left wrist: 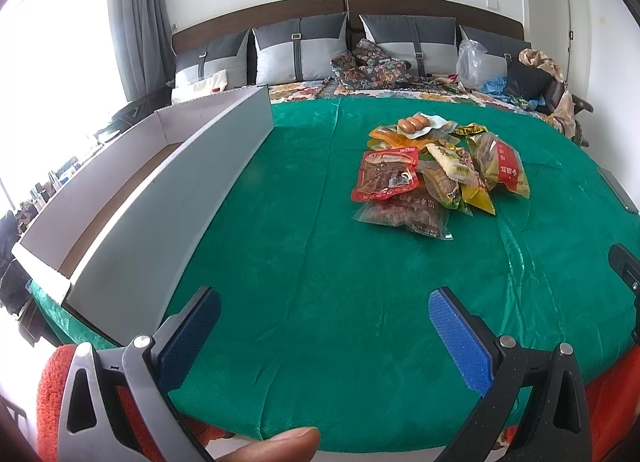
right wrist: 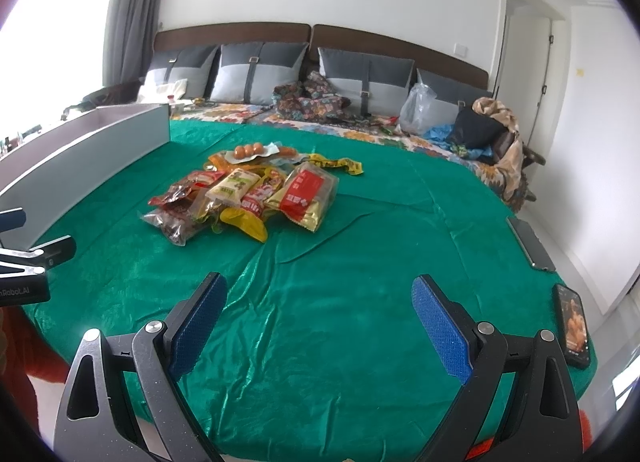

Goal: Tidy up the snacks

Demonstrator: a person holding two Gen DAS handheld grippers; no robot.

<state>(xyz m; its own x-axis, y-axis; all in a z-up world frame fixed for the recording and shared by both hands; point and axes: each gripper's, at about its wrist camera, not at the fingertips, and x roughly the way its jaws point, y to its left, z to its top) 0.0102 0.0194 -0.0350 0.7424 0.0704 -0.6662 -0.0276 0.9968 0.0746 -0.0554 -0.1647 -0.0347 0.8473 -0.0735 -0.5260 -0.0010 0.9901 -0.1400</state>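
A pile of snack packets lies on the green cloth, with a red packet in front and a pack of brown eggs at the back. A long white box stands open-topped along the left. My left gripper is open near the front edge, well short of the pile. My right gripper is open too, empty, in front of and to the right of the pile. The left gripper's tips show at that view's left edge.
Two phones lie at the cloth's right edge. Behind the cloth is a bed with grey pillows, a patterned quilt, a clear plastic bag and bundled clothes. A fingertip shows at the bottom.
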